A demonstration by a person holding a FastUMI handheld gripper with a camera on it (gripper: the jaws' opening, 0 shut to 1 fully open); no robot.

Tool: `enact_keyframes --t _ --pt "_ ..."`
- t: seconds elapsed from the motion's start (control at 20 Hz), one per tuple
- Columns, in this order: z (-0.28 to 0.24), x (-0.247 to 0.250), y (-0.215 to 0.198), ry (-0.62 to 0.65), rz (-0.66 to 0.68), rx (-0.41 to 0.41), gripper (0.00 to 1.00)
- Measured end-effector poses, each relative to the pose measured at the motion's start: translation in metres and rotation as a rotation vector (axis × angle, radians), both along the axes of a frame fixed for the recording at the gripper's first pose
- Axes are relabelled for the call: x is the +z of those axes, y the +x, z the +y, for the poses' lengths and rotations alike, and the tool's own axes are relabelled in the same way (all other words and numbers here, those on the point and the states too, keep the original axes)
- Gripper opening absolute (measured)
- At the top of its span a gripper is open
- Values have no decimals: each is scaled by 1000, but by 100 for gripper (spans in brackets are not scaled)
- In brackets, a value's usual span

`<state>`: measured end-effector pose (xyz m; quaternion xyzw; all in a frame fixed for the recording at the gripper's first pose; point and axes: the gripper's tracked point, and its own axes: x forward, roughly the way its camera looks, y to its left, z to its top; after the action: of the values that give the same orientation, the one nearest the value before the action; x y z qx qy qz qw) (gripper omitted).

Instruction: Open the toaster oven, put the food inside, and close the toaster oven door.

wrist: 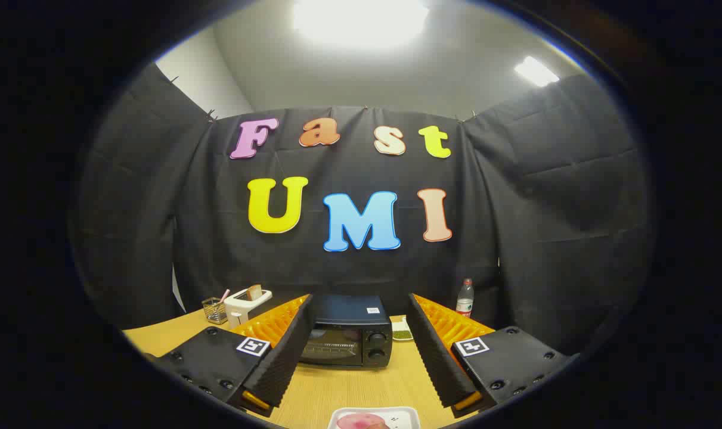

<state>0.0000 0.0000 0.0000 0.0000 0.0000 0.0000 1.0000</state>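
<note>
Below open tongs (361, 357), food (361, 422) on tray (405, 413)

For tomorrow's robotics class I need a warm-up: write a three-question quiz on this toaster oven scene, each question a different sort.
1. True or false: the toaster oven door is open.
2. What lies nearest the gripper, between its fingers?
A. bottle
B. white tray of food
C. white toaster
3. Fill in: the gripper's fingers are spread ____ and hold nothing.

Key: 1 false; 2 B; 3 open.
</note>
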Motion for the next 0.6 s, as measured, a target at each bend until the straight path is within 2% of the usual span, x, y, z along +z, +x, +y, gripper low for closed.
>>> enact_keyframes --t 0.6 --pt "29 -8 -6 -20 27 33 97"
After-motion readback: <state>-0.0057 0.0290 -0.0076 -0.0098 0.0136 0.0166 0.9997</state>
